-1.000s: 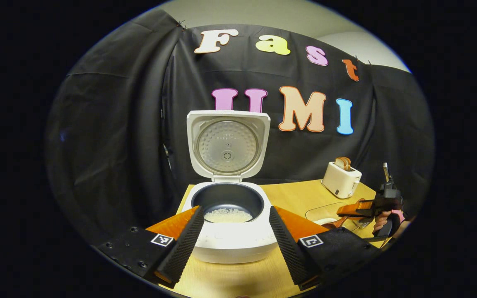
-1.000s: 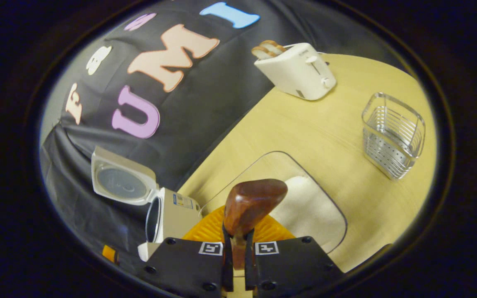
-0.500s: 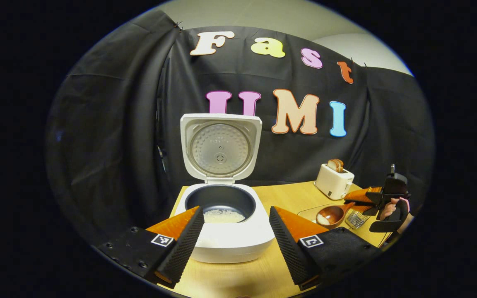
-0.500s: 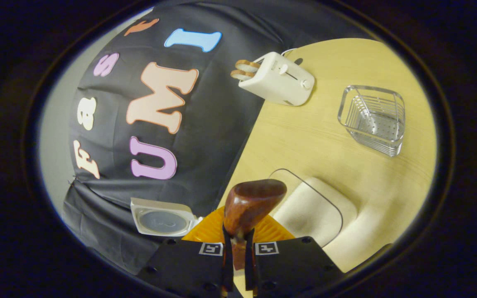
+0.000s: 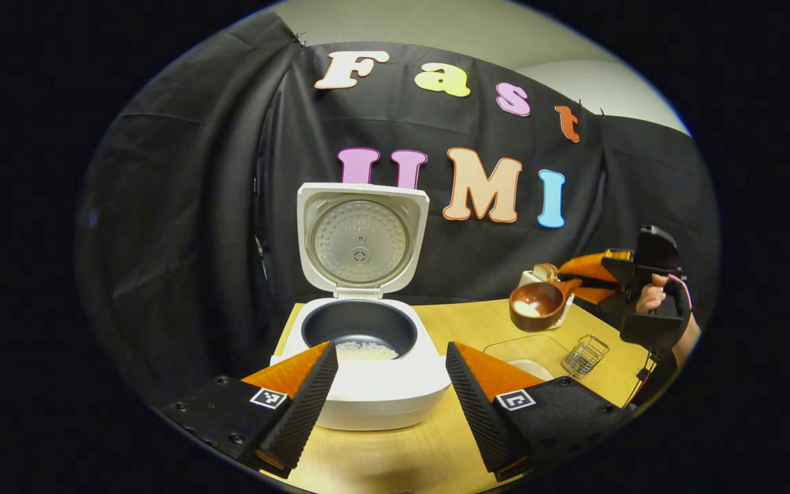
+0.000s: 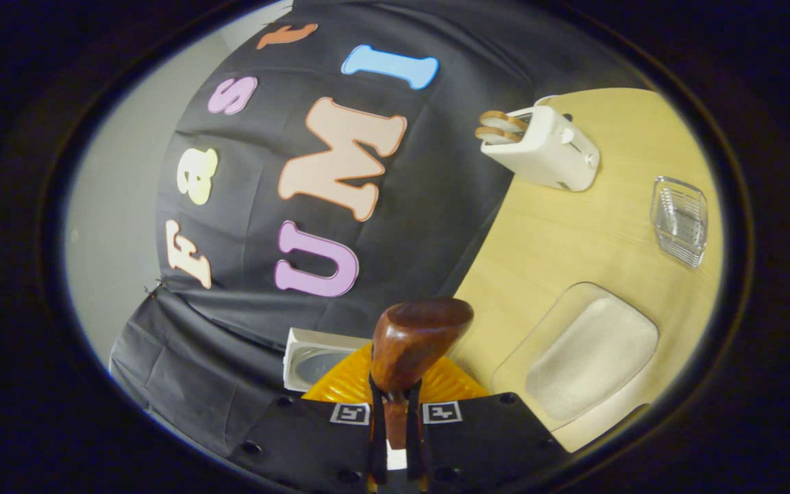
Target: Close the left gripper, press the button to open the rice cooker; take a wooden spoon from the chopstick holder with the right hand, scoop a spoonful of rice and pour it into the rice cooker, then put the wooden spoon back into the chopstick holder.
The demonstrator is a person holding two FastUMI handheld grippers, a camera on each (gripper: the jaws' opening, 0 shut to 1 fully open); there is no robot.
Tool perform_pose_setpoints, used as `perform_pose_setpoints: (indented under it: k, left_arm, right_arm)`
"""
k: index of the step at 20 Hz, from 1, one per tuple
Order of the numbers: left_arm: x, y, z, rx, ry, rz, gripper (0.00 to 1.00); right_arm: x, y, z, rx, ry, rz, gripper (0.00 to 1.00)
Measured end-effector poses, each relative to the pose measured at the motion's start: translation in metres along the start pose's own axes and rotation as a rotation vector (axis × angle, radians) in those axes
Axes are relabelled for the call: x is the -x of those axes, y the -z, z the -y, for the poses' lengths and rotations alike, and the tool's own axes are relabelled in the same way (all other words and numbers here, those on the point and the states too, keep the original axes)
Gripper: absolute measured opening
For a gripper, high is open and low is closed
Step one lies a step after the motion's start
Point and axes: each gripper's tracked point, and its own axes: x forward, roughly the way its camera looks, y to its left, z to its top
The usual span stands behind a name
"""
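Light wood desk [image 5: 436, 453]. White rice cooker [image 5: 367, 384], lid up, dark round pot with some rice, sits straight ahead of the wide-open left gripper [image 5: 388, 394]. Clear rice tray [image 6: 587, 357], wire chopstick holder [image 6: 679, 219]. Right gripper [image 6: 395, 418] clamps the glossy wooden spoon [image 6: 415, 343], raised above the tray, rice in its bowl.

The left gripper view sits low over the pale wooden desk [image 5: 402, 453], level, close before the open white rice cooker [image 5: 367, 384]. The right gripper view looks down, rolled sideways. Both share the white toaster [image 6: 549, 147] and wire chopstick holder [image 6: 679, 219].
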Motion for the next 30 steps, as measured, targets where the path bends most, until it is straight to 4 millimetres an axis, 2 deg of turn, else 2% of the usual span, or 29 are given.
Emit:
perform_pose_setpoints:
  k: [5,6,10,16,19,22,23,24,28,30]
  left_arm:
    - [0.006,0.002,-0.013,0.009,-0.003,0.002,0.94]
    - [0.008,0.001,-0.015,0.014,0.002,0.003,0.94]
    - [0.014,0.004,-0.024,0.028,0.004,0.005,0.94]
    - [0.019,0.011,-0.035,0.061,-0.002,0.0,0.94]
    - [0.022,0.014,-0.041,0.064,-0.015,-0.001,0.94]
    - [0.022,0.015,-0.047,0.068,-0.03,-0.004,0.94]
    - [0.023,0.016,-0.048,0.07,-0.033,-0.003,0.94]
    - [0.022,0.016,-0.049,0.071,-0.037,-0.003,0.94]
    - [0.022,0.017,-0.055,0.07,-0.056,-0.005,0.94]
    - [0.024,0.017,-0.059,0.067,-0.067,-0.004,0.95]
  right_arm:
    - [-0.036,0.031,-0.065,0.146,-0.053,-0.037,0.12]
    - [-0.042,0.041,-0.077,0.161,-0.063,-0.049,0.15]
    - [-0.071,0.07,-0.108,0.261,-0.073,-0.067,0.13]
    - [-0.115,0.111,-0.123,0.571,-0.033,-0.026,0.15]
    - [-0.136,0.129,-0.118,0.686,-0.02,-0.019,0.14]
    - [-0.145,0.145,-0.112,0.806,-0.007,-0.005,0.12]
    - [-0.146,0.151,-0.111,0.853,-0.007,0.001,0.14]
    - [-0.148,0.155,-0.113,0.905,-0.012,0.012,0.12]
    - [-0.148,0.181,-0.12,1.16,-0.07,0.058,0.13]
    - [-0.147,0.195,-0.118,1.275,-0.101,0.074,0.12]
